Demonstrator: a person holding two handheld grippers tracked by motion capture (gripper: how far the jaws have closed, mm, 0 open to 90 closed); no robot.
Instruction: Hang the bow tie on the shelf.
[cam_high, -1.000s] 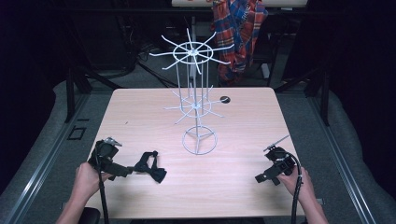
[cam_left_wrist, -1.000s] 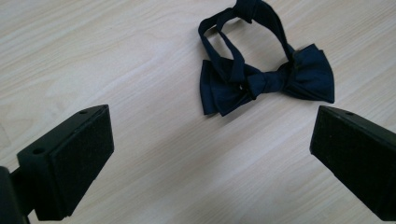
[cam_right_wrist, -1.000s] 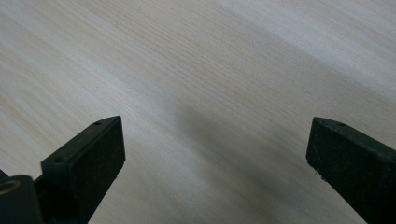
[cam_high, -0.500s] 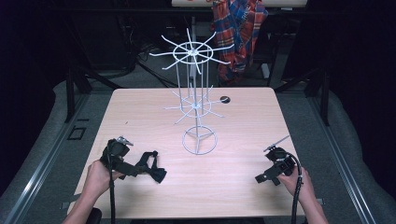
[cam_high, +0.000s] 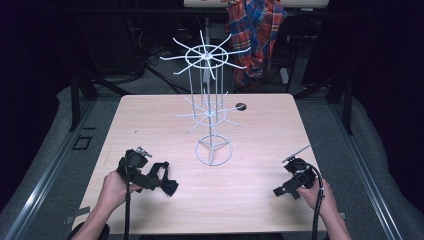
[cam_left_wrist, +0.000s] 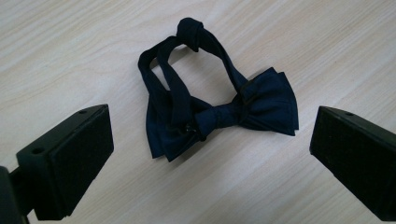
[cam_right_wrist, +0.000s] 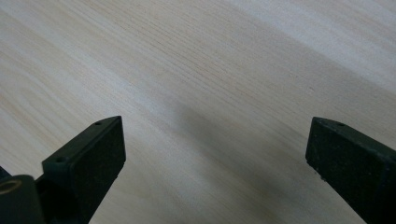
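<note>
A dark navy bow tie (cam_left_wrist: 224, 116) with its looped strap lies flat on the wooden table (cam_high: 260, 135), near the front left (cam_high: 169, 187). My left gripper (cam_left_wrist: 205, 126) hovers over it, open, one jaw on each side and neither touching the cloth. From above, the left gripper (cam_high: 154, 176) points right, onto the tie. My right gripper (cam_high: 283, 191) rests open near the front right corner, with only bare wood between its jaws (cam_right_wrist: 215, 126). A white wire display rack (cam_high: 210, 112) stands in the middle of the table.
The rack has spokes at two levels and a ring base (cam_high: 214, 150). A small dark disc (cam_high: 241, 106) lies behind it on the table. A plaid shirt (cam_high: 255, 30) hangs beyond the far edge. Dark floor surrounds the table.
My left gripper has moved right along the front edge, from beside the bow tie to over it. The right gripper has stayed put.
</note>
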